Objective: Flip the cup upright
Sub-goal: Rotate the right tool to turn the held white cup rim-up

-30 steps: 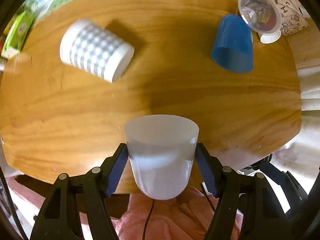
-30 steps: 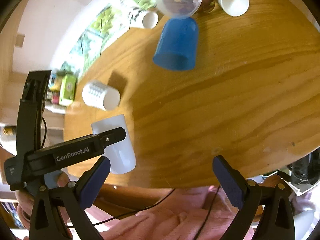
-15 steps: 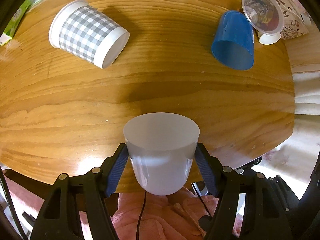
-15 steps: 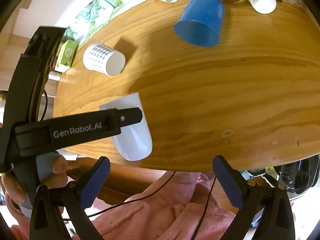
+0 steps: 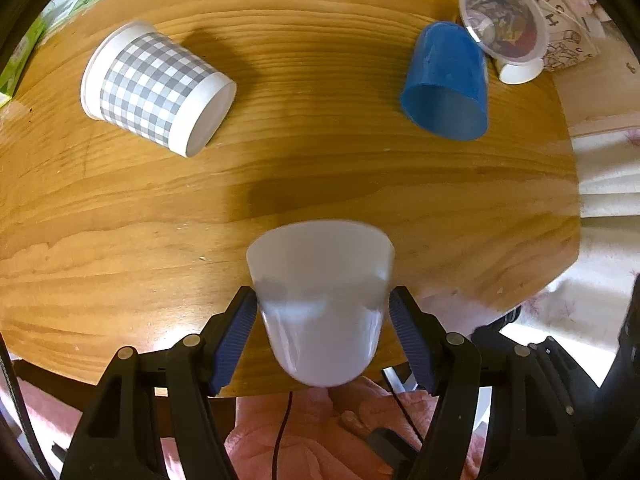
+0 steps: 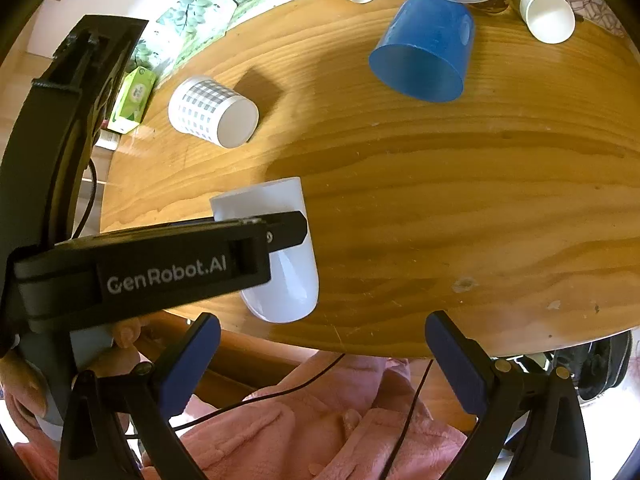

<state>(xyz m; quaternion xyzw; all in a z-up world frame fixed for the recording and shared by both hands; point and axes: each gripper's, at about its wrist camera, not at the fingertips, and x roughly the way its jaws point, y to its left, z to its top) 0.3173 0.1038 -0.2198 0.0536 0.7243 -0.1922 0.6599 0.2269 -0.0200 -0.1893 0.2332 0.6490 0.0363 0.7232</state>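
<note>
Gripping the white cup (image 5: 320, 304) between its two blue pads, the left gripper (image 5: 322, 334) has its fingers closed in on the cup's sides, one pad on each flank about halfway along the wall. The cup hangs over the near edge of the wooden table (image 5: 360, 184), not resting on it as far as the views show. In the left wrist view the wider end points away from the camera toward the table's middle and the narrower rounded end points back toward the person, so the cup's long axis runs along the gripper's fingers. In the right wrist view the same cup (image 6: 280, 264) shows the same lie, with the narrow end overhanging the table edge.

The right gripper (image 6: 320, 364) is spread wide and holds nothing; it hovers just off the table edge to the right of the cup, close by but apart from it.

The relation that matters for the coming move is this: since the cup's axis lies in line with the left fingers, turning it upright looks to depend on tipping the left wrist until the wide end faces up and the narrow base faces the table. The left hand is the nearer and already has it, so I judge the right need not join in.

Farther off on the table lie a checked paper cup (image 5: 156, 88) on its side and a blue cup (image 5: 444, 84), well apart from the held one.
</note>
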